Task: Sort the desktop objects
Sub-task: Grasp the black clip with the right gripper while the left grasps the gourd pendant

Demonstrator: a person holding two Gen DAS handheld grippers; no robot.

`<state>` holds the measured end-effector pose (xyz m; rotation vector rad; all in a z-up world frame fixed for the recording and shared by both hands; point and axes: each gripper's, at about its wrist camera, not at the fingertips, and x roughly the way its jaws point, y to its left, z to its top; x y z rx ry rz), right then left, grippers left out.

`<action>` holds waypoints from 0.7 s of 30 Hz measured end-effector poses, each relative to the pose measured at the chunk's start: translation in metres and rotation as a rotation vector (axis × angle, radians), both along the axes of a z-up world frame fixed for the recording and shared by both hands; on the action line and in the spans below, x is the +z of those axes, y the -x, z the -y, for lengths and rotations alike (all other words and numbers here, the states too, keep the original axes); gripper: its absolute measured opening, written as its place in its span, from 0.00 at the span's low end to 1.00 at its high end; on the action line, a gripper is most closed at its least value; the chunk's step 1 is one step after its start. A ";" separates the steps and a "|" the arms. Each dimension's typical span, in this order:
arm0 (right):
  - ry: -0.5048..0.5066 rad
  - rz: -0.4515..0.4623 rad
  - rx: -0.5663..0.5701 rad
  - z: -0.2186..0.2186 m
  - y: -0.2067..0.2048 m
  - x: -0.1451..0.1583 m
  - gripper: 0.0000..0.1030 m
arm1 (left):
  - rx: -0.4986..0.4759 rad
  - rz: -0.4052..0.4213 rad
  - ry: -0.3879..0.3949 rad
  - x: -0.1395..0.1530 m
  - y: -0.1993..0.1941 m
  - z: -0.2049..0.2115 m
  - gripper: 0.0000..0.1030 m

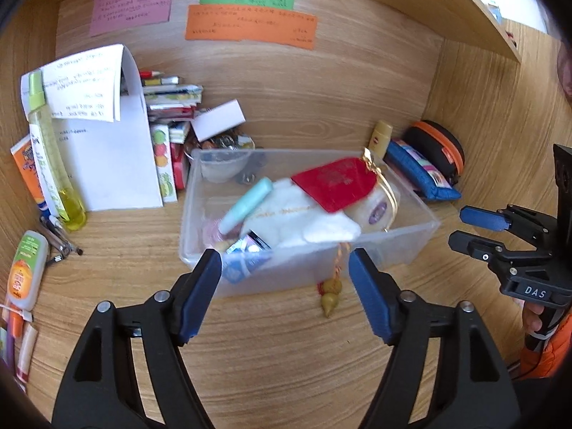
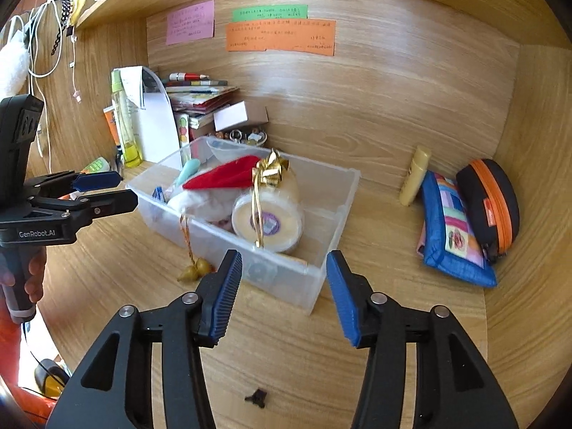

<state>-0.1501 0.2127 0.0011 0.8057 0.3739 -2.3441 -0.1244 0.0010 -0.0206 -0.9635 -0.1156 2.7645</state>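
Hovering over the wooden counter [image 1: 271, 350], the left gripper [image 1: 284, 271] has its jaws spread wide and empty, aimed at the near wall of a clear plastic bin [image 1: 200, 193] that sits in the middle of the alcove. Inside the bin lie a red pouch [image 1: 332, 182] with a gold ribbon [image 2: 270, 171], a white fluffy item [image 1: 304, 218], a mint-green tube [image 1: 246, 203] and a round cream-coloured tin [image 2: 266, 221]; smaller things beneath them are too jumbled to name. A cord hangs over the bin's front edge, and its gourd charm [image 1: 329, 295] rests on the counter just in front of the bin, between the left gripper's fingers in that view. The right gripper [image 2: 284, 286] is likewise held open with nothing between its jaws, pointing at the bin's nearest corner. To the right of the bin, against the back wall, stand a small yellow tube [image 2: 414, 175], a blue patchwork pouch [image 2: 454, 228] and a black case with an orange zip [image 2: 489, 203], the pouch leaning on the case. Left of the bin are a stack of books [image 1: 171, 100], white papers [image 1: 114, 157], a tall yellow-green bottle [image 1: 50, 150] and an orange sunscreen tube [image 1: 26, 168]. Pink, green and orange notes [image 2: 280, 35] are stuck on the back wall.
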 end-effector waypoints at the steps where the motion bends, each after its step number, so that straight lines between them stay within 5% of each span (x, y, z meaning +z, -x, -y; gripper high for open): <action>1: -0.004 0.004 -0.001 -0.001 -0.001 -0.002 0.44 | -0.002 0.006 0.002 -0.002 0.000 -0.002 0.71; 17: -0.036 0.153 -0.026 -0.038 -0.026 -0.056 0.44 | -0.058 0.133 0.050 -0.050 0.024 -0.049 0.72; 21: -0.032 0.200 -0.019 -0.040 -0.029 -0.071 0.44 | -0.064 0.168 0.059 -0.060 0.033 -0.059 0.65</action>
